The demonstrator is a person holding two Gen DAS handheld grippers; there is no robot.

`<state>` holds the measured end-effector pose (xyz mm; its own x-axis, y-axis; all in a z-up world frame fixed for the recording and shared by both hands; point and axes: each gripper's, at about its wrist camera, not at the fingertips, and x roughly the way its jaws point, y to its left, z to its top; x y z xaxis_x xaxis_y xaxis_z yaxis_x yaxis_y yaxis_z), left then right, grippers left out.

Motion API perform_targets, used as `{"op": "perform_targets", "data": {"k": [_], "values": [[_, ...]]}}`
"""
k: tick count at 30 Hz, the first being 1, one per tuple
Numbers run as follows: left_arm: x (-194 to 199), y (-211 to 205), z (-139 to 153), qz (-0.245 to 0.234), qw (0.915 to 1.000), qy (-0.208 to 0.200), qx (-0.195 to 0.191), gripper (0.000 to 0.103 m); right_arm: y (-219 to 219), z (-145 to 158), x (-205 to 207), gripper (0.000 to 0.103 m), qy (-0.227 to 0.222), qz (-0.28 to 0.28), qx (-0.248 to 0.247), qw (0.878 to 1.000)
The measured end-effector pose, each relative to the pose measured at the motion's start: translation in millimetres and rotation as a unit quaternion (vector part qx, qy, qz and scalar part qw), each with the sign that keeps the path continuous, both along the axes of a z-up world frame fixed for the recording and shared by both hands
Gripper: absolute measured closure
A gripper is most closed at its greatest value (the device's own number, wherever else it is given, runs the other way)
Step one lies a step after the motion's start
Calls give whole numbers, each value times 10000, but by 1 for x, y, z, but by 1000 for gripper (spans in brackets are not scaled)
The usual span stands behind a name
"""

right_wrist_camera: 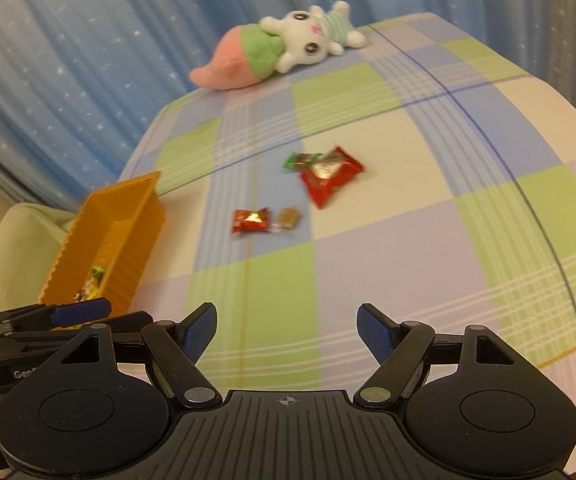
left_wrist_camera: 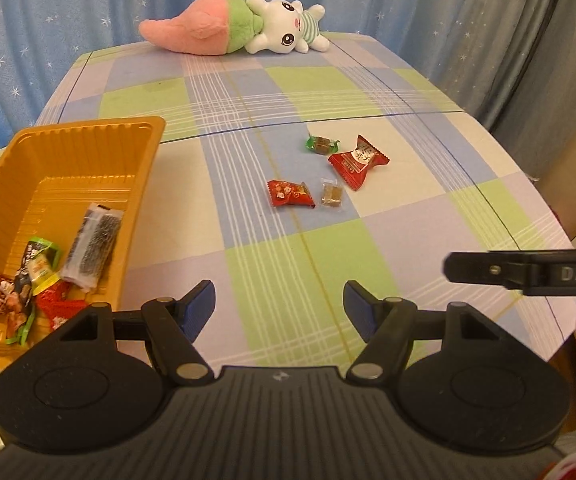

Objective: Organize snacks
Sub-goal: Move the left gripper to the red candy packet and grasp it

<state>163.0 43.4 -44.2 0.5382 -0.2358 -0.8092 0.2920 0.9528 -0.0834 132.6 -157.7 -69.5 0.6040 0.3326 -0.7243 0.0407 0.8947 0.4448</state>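
both grippers hover over the near edge of the desk (left_wrist_camera: pixel 388 240), the left gripper (left_wrist_camera: pixel 279 308) and right gripper (right_wrist_camera: pixel 285 330) each with jaws spread wide and nothing between them. four wrapped snacks (left_wrist_camera: pixel 320 172) sit loose around the middle of the desk, and the orange tray (left_wrist_camera: pixel 87 152) at the left edge already has a handful of packets (left_wrist_camera: pixel 47 280) in it. there's a plush toy (left_wrist_camera: pixel 235 26) lying along the far edge.

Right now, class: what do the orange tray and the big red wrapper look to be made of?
Orange tray: apparently thin moulded plastic, semi-glossy; its walls are ribbed and its rim catches the light. Big red wrapper: probably glossy plastic or foil film; it has crimped ends, creases and bright highlights.
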Motion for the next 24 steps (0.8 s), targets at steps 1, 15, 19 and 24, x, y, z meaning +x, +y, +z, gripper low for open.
{"op": "perform_targets", "data": {"k": [1,15,19,24], "values": [[2,-3,-2,20,10000,-11,44,35,-6,-2,0,26,27,-38,21,10000],[47,-42,-41,32,9976,30,692,36,-62,-21,16,26,312,-197,-78,9993],[63,-50,-52,-44,9963,10,861,36,-70,-26,22,26,350,-233,-152,9990],[81,-58,-62,-150,9946,13,1023,36,-78,-33,30,26,427,-297,-124,9986]]}}
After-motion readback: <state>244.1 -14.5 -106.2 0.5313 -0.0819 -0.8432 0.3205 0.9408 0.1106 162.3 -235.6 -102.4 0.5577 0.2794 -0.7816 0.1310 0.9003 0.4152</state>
